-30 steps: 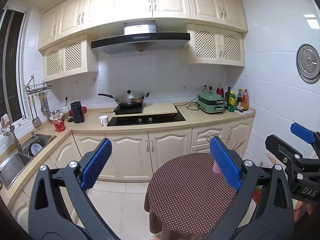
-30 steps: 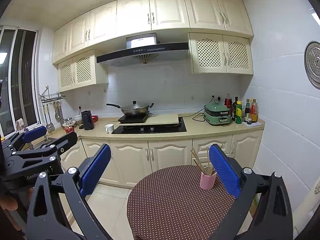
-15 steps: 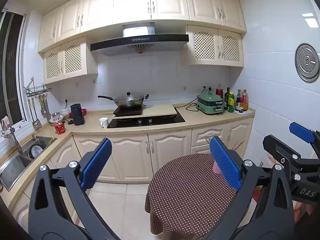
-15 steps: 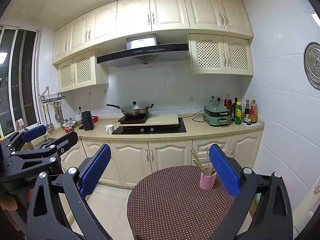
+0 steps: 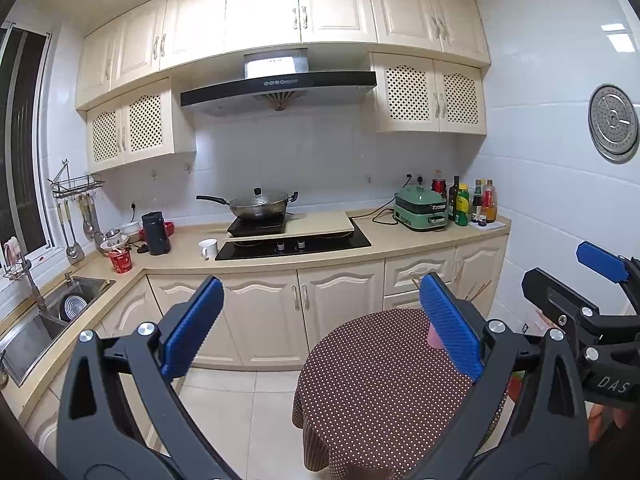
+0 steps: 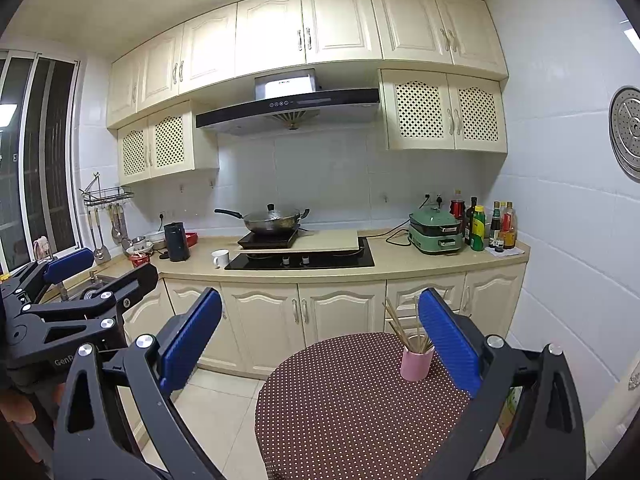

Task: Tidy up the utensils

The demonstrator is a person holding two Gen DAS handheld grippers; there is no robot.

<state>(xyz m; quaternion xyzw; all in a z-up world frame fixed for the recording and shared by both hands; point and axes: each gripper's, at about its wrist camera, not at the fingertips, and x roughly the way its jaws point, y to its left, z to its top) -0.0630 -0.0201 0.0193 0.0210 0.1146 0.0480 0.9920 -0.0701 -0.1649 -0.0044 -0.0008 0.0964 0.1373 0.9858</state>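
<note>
A pink cup (image 6: 416,364) holding several wooden chopsticks (image 6: 396,326) stands upright on the far right of a small round table with a brown dotted cloth (image 6: 352,396). In the left wrist view the cup (image 5: 434,336) is mostly hidden behind my right fingertip. My left gripper (image 5: 320,324) is open and empty, held above the floor and the table's left side. My right gripper (image 6: 320,332) is open and empty, held above and before the table. Each gripper shows at the edge of the other's view.
A kitchen counter (image 5: 400,240) runs along the back with a hob and wok (image 5: 260,204), a white mug (image 5: 208,248), a green cooker (image 5: 420,208) and bottles (image 5: 472,200). A sink (image 5: 48,316) lies at the left, with hanging ladles (image 5: 72,220) above it.
Both views have drifted slightly; the grippers stay open and empty, and nothing on the table has moved.
</note>
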